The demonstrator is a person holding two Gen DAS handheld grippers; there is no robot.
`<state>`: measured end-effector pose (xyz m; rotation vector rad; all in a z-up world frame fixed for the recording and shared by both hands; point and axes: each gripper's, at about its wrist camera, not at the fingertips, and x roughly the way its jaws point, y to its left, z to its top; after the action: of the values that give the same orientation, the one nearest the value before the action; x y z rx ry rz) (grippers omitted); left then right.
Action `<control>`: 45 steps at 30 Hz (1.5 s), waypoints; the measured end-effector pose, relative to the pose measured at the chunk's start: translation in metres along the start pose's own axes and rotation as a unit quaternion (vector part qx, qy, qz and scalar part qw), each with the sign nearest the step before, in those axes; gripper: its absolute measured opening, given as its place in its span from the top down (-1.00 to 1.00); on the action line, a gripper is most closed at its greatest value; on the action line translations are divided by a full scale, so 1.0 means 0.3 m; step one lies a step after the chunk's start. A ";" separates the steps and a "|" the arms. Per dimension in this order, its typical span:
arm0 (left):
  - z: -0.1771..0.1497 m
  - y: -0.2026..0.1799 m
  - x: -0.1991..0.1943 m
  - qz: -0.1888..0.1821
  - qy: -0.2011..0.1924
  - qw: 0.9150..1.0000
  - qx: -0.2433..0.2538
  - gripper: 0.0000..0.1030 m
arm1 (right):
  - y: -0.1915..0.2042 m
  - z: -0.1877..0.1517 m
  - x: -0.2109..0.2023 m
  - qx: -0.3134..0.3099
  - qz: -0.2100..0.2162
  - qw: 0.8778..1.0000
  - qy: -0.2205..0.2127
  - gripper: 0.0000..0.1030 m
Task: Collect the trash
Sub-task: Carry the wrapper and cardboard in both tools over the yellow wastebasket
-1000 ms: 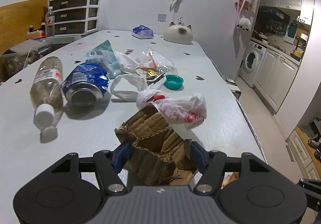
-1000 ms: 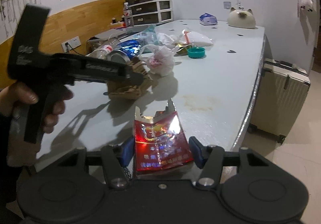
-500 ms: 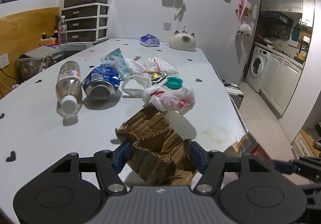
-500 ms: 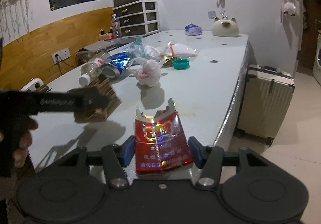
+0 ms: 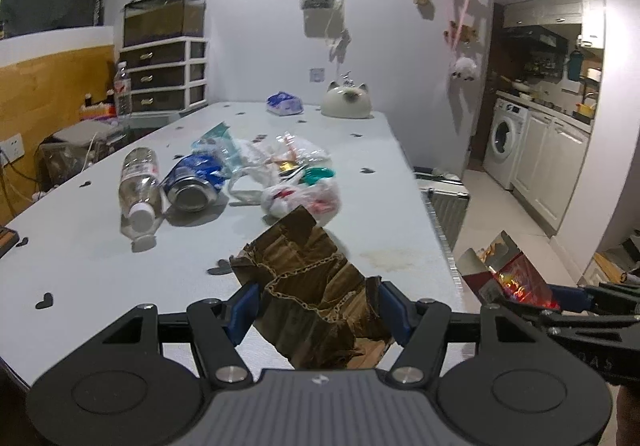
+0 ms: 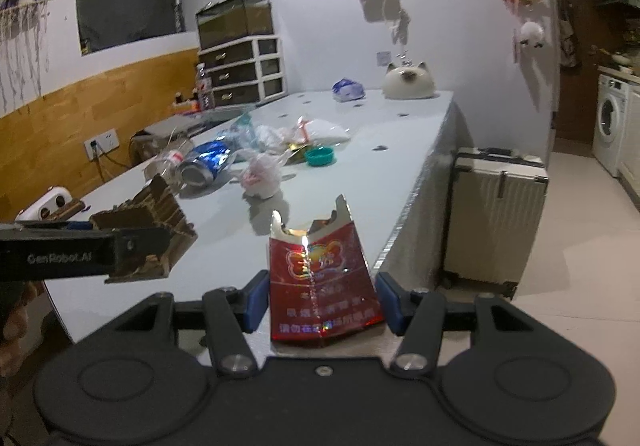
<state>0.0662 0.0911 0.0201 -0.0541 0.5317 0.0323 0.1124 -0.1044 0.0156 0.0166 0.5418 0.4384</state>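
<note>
My left gripper [image 5: 316,306] is shut on a crumpled piece of brown cardboard [image 5: 304,278], held above the near end of the white table [image 5: 80,246]. The same cardboard [image 6: 152,218] shows at the left of the right wrist view. My right gripper [image 6: 320,300] is shut on a torn red cigarette pack [image 6: 320,278], which also appears at the lower right of the left wrist view [image 5: 508,274]. More trash lies mid-table: a clear plastic bottle [image 5: 138,182], a crushed blue can [image 5: 196,182], a knotted white bag [image 5: 304,198], clear wrappers [image 5: 288,154] and a teal lid [image 5: 316,174].
A cat-shaped white ceramic pot [image 5: 347,102] and a blue tissue pack [image 5: 284,104] sit at the table's far end. A drawer unit [image 5: 164,74] stands at the back left. A silver suitcase [image 6: 494,218] stands on the floor beside the table's right edge. The kitchen with a washing machine [image 5: 500,142] opens on the right.
Both grippers have pulled back and risen from the table with their pieces still held. The trash pile now looks farther off, and the red pack has come into the left wrist view.
</note>
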 end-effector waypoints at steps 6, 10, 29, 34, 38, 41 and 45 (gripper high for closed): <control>-0.005 -0.137 -0.026 -0.031 -0.009 0.999 0.019 -0.26 | -0.108 -0.026 -0.104 0.018 -0.033 0.999 -0.020 -0.11; -0.010 -0.257 -0.011 -0.060 -0.006 0.997 0.039 -0.26 | -0.201 -0.052 -0.170 0.035 -0.060 0.997 -0.028 -0.11; -0.132 -0.843 0.289 -0.177 0.053 0.976 0.113 -0.26 | -0.726 -0.243 -0.242 0.122 -0.191 0.974 0.009 -0.11; -0.194 -0.949 0.454 -0.183 0.087 0.972 0.122 -0.26 | -0.852 -0.323 -0.150 0.152 -0.204 0.966 0.042 -0.11; -0.250 -0.994 0.608 -0.183 0.118 0.969 0.120 -0.26 | -0.965 -0.397 -0.051 0.180 -0.205 0.960 0.066 -0.11; -0.295 -1.011 0.735 -0.176 0.142 0.967 0.115 -0.26 | -1.044 -0.439 0.035 0.202 -0.209 0.953 0.085 -0.11; -0.360 -1.016 0.903 -0.165 0.172 0.965 0.106 -0.26 | -1.138 -0.496 0.170 0.232 -0.202 0.945 0.113 -0.11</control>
<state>0.2588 -0.2151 -0.1971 0.0635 0.8661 -0.3649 0.2131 -0.4082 -0.1815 0.3061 0.8464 -0.0992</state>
